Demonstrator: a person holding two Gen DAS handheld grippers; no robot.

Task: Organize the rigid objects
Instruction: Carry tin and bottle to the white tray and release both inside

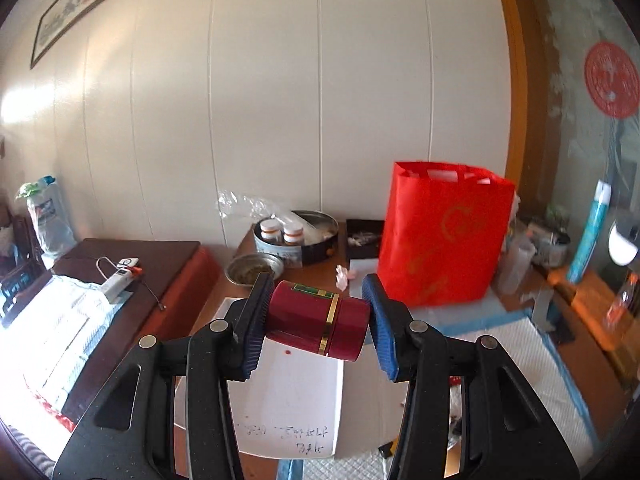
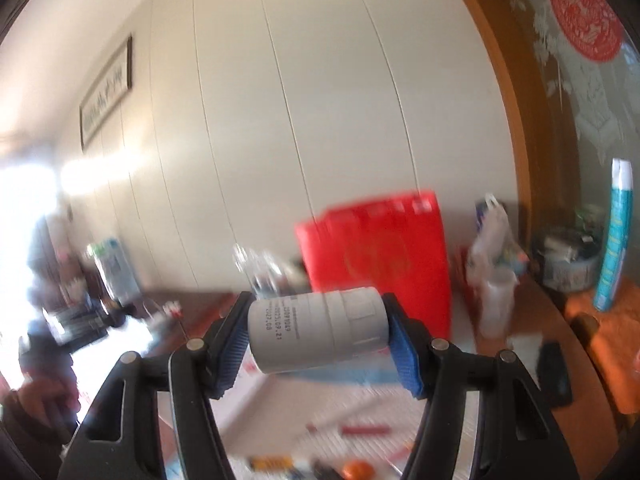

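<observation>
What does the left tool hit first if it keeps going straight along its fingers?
Probably the red bag. The left tool, clamped on the maroon canister, points over the table toward the bag's lower left part; the metal bowl sits lower and to the left. Depth is unclear through the fisheye.

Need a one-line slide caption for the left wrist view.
Left tool grips a dark red canister sideways above the table, red bag standing behind.

Left hand-held gripper (image 1: 316,322) raised, pads clamped end to end; right hand-held gripper (image 2: 320,336) likewise clamped.
</observation>
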